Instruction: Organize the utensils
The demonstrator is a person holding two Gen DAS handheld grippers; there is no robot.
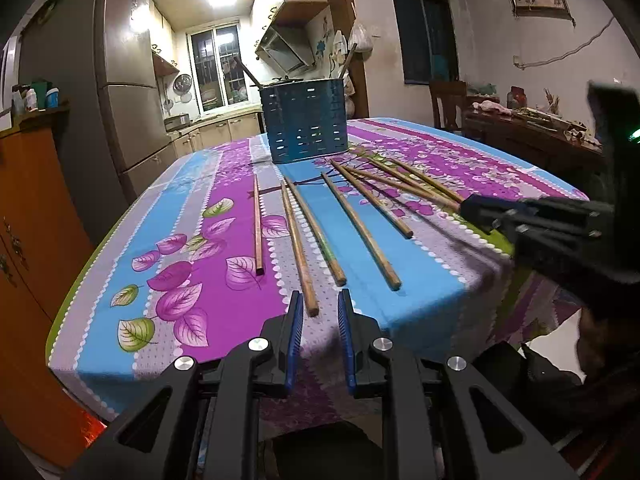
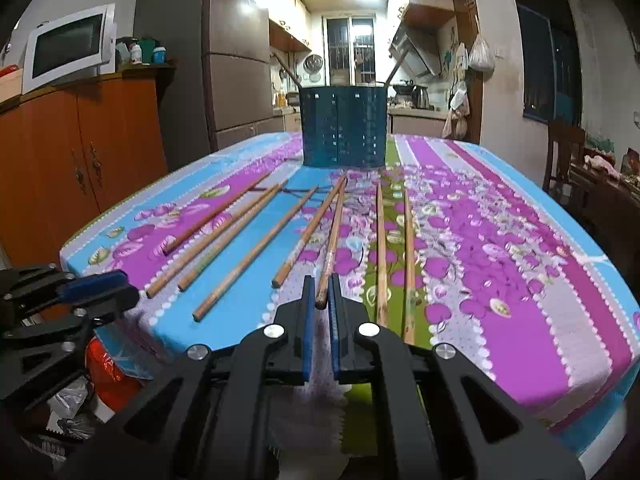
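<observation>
Your right tongs (image 2: 321, 292) clench one chopstick (image 2: 330, 245), your left tongs (image 1: 318, 312) hang slightly parted and empty, seven chopsticks lie ahead, two stand in the holder (image 2: 343, 128)

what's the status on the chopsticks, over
Right gripper shut on one chopstick's near end. Left gripper holds nothing, fingers narrowly apart. Seven more chopsticks loose on the tablecloth. Blue holder at far end, path unobstructed.

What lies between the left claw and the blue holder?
Loose chopsticks on the tablecloth, fanning from the left claw toward the holder; nothing else. The left wrist view shows it.
</observation>
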